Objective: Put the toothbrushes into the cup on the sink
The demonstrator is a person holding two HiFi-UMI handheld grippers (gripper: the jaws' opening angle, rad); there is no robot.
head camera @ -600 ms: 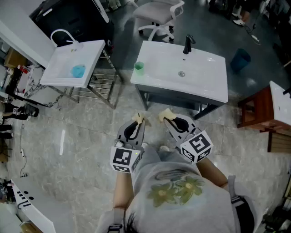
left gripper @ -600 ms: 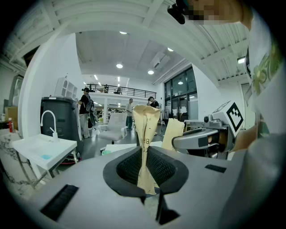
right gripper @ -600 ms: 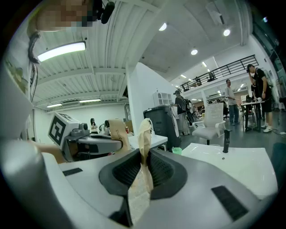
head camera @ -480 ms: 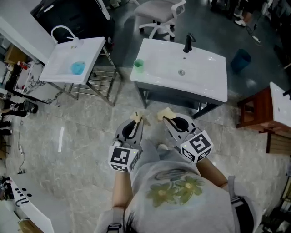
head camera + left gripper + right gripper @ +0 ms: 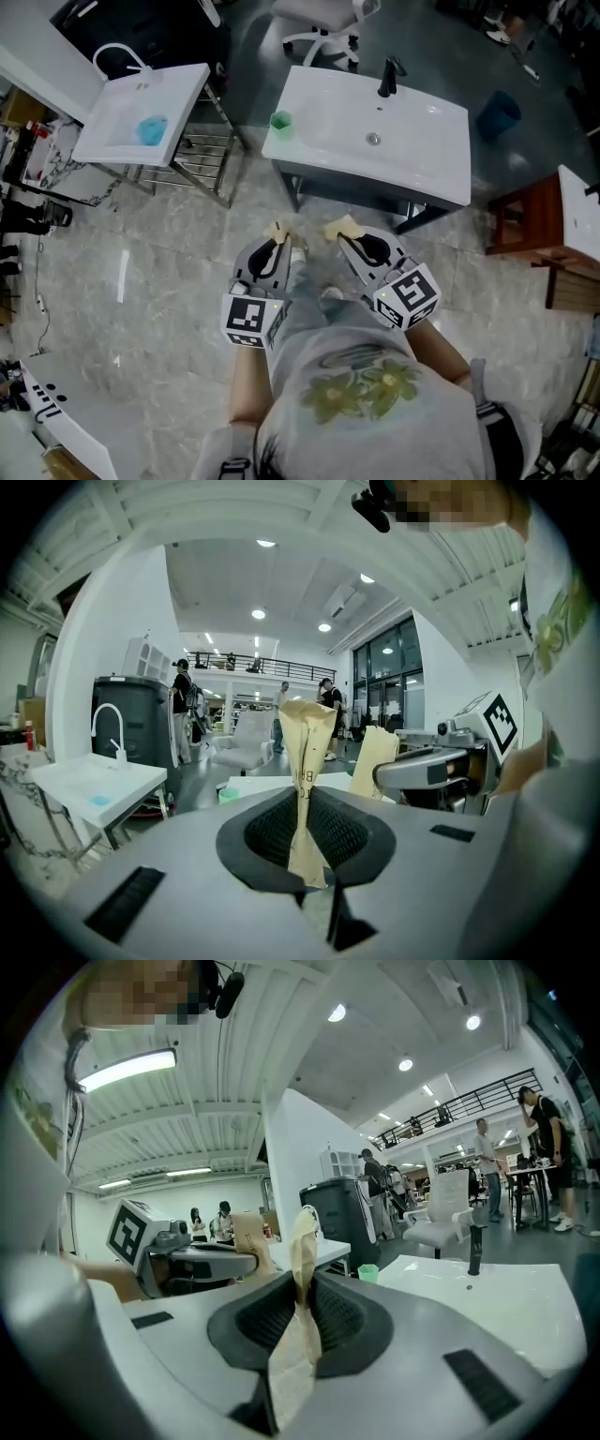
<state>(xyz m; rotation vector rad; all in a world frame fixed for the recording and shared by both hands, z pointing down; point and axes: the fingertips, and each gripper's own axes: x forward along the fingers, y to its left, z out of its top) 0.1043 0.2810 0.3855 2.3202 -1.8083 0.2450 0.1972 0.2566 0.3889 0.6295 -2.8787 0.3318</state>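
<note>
A small green cup [image 5: 280, 120] stands on the left end of the white sink [image 5: 412, 159], some way ahead of me. Low in the head view, my left gripper [image 5: 276, 234] and right gripper [image 5: 341, 230] are side by side over the floor. Each is shut on a toothbrush in a beige paper wrapper. The left one's wrapped toothbrush [image 5: 305, 789] stands upright between the black pads [image 5: 349, 832]. The right gripper's wrapped toothbrush [image 5: 298, 1335] is pinched the same way. The cup [image 5: 228, 795] shows far off past the left jaws, and the cup [image 5: 368, 1272] appears beyond the right jaws too.
A black faucet [image 5: 389, 77] stands at the sink's back edge. A second white sink [image 5: 131, 122] on a metal rack is to the left. A white office chair [image 5: 319, 19] stands behind, a blue bin [image 5: 494, 114] and a wooden table [image 5: 534, 234] to the right.
The sink and the floor have slid a little in the head view as the person's head moves. Both grippers keep their hold and stay side by side.
</note>
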